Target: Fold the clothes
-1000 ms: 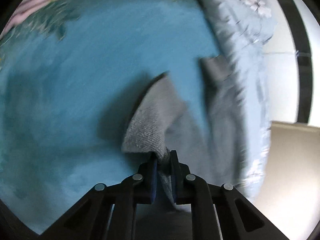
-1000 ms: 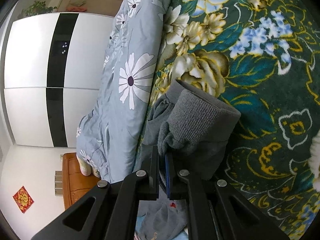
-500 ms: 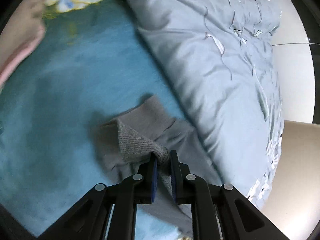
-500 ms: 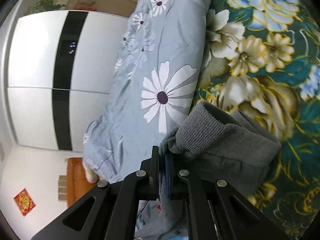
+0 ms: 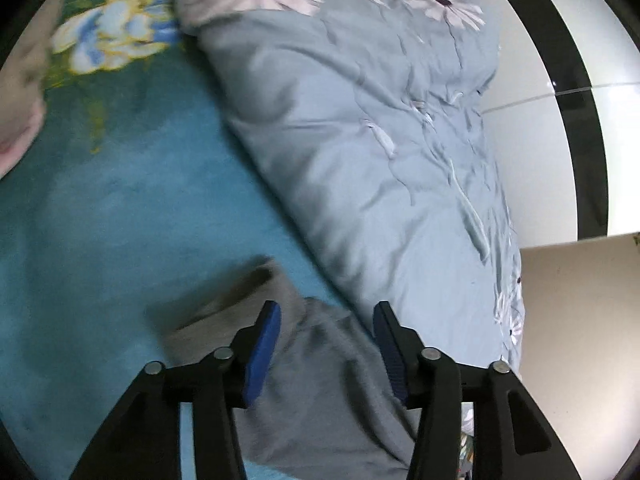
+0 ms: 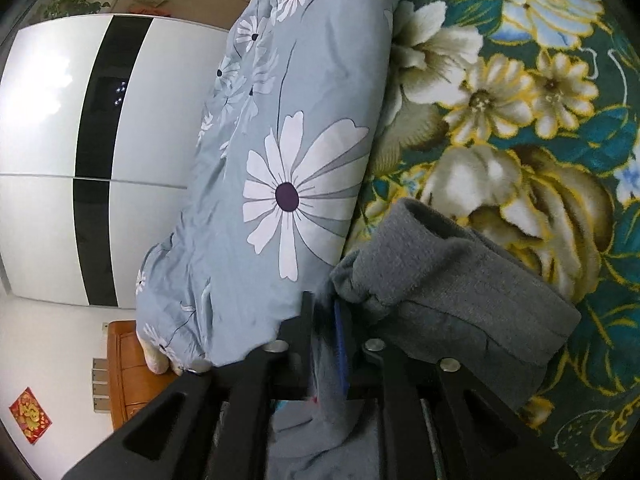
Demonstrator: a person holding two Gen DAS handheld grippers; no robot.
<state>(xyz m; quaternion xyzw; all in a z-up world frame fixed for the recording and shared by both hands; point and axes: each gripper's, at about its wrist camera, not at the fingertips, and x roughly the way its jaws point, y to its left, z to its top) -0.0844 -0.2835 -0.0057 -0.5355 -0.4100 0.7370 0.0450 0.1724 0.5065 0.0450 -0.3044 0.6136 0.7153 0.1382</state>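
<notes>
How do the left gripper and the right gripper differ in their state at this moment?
The left gripper has its jaws spread wide and holds nothing; the right gripper has its jaws nearly closed, pinching the grey garment. Under the left gripper the garment lies flat on the teal blanket; at the right gripper its ribbed cuff is bunched up. Both are black with blue pads and sit beside the daisy-print duvet.

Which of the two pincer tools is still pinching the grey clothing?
The right hand-held gripper: its jaws are shut on the grey garment. The left hand-held gripper is open, the cloth lying loose between its fingers.
</notes>
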